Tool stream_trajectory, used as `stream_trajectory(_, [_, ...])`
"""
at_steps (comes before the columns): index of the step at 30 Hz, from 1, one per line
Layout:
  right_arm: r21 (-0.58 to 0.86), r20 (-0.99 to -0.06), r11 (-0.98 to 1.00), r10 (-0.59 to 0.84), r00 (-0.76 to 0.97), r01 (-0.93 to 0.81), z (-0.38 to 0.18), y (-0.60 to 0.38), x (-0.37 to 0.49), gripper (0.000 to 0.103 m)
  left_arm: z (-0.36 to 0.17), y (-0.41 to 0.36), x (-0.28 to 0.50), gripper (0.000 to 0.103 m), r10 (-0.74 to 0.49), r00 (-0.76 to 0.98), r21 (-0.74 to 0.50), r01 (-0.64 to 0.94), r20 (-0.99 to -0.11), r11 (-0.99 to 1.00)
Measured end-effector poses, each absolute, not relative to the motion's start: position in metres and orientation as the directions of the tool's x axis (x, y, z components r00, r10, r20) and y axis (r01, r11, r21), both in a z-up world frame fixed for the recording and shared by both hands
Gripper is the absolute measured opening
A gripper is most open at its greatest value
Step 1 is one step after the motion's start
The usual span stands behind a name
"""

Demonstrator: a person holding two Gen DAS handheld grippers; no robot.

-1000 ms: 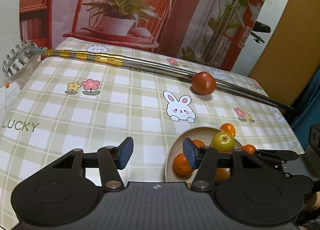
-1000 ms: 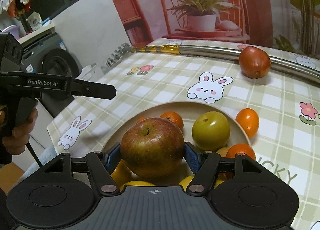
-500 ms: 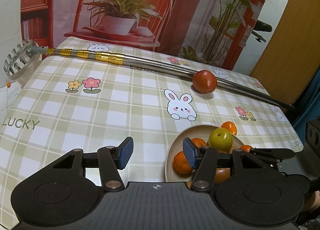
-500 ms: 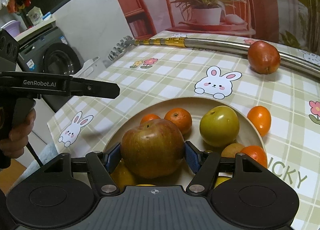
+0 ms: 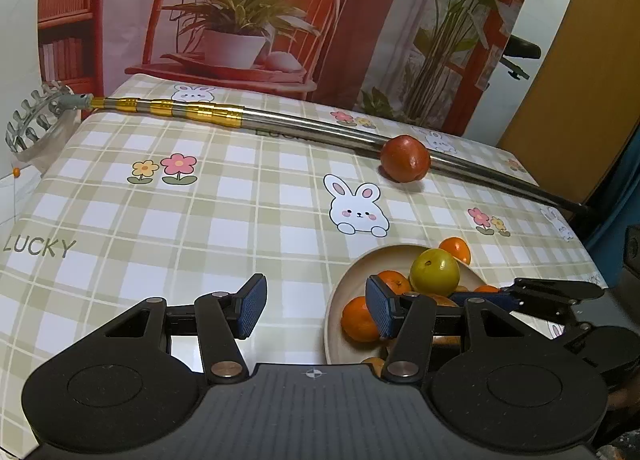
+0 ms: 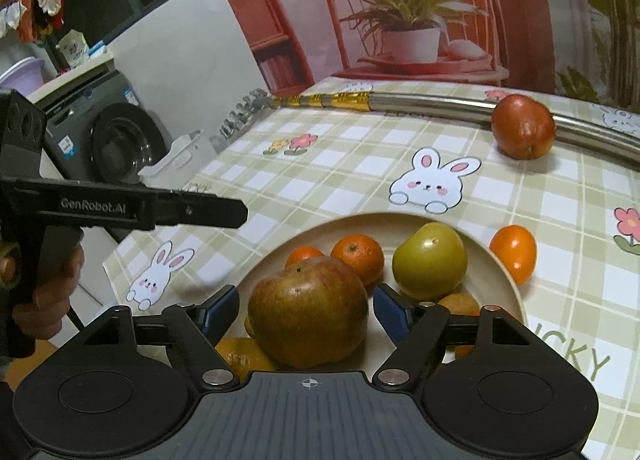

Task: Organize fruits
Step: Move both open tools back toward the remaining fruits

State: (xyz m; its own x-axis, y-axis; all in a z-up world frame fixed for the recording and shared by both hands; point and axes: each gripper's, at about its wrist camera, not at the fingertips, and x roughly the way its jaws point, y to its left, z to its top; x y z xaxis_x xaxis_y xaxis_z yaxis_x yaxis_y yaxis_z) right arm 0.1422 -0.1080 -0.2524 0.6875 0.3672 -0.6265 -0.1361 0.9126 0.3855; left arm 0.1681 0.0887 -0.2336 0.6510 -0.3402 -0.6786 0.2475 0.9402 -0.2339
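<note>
A beige plate [image 6: 496, 260] holds a green fruit [image 6: 430, 261], several small oranges [image 6: 357, 258] and a red-green apple [image 6: 308, 316]. My right gripper [image 6: 306, 310] is open, its pads a little apart from the apple's sides, with the apple resting in the plate. A red apple [image 6: 523, 127] lies against a metal pole, and a loose orange [image 6: 513, 253] sits right of the plate. My left gripper [image 5: 314, 312] is open and empty above the cloth, left of the plate [image 5: 360, 272]. The red apple [image 5: 405, 158] shows farther back.
A long telescopic metal pole with a claw end [image 5: 280, 121] lies across the back of the checked tablecloth [image 5: 200, 211]. The table's left edge drops off beside a washing machine [image 6: 120, 139]. A printed backdrop stands behind the table.
My right gripper has opened and let go of the red-green apple, which now rests in the plate. The left gripper has stayed open and has barely moved.
</note>
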Motion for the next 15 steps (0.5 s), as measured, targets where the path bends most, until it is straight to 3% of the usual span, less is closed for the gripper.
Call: stream_trajectory(15, [0.395, -0.563, 0.918, 0.258, 0.785, -0.018, -0.231, -0.154, 0.115, 0.071, -0.237, 0.085, 0.168, 0.057, -0.365, 0.623, -0.259, 0.258, -0.692, 0.931])
